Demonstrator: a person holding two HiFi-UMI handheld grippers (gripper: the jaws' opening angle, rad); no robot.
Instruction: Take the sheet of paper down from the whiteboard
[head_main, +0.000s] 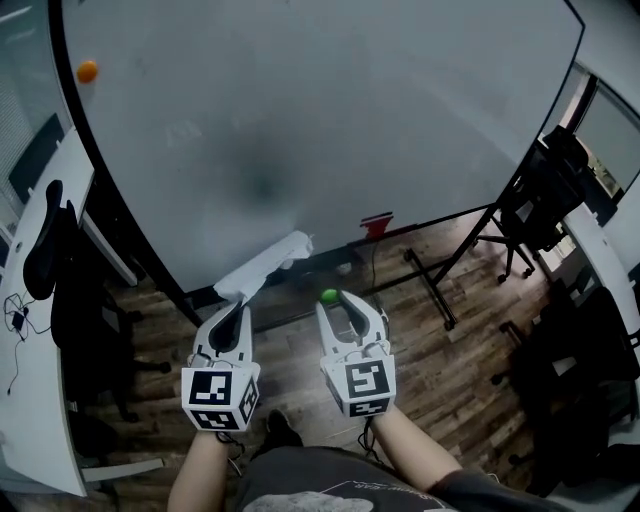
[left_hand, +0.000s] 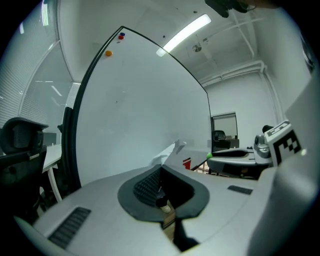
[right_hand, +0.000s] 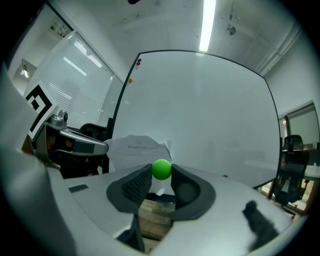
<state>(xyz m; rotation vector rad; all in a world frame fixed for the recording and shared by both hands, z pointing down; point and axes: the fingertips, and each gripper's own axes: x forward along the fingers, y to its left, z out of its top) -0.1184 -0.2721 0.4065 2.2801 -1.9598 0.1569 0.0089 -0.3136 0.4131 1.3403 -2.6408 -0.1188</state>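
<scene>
The white sheet of paper (head_main: 268, 266) is off the whiteboard (head_main: 330, 120) and sticks out crumpled from my left gripper (head_main: 239, 300), which is shut on its lower end. The left gripper view shows the sheet (left_hand: 172, 150) rising past the closed jaws. My right gripper (head_main: 335, 297) is shut on a small green ball magnet (head_main: 329, 296), which sits squeezed between the fingertips in the right gripper view (right_hand: 161, 169). That view also has the sheet (right_hand: 137, 147) to the left. Both grippers hang side by side, in front of and below the board.
An orange magnet (head_main: 87, 71) stays on the board's upper left, and a red item (head_main: 377, 224) sits at its lower edge. The stand's black legs (head_main: 430, 285) spread over the wooden floor. Black chairs stand left (head_main: 60, 270) and right (head_main: 545, 200), beside a white desk (head_main: 30, 400).
</scene>
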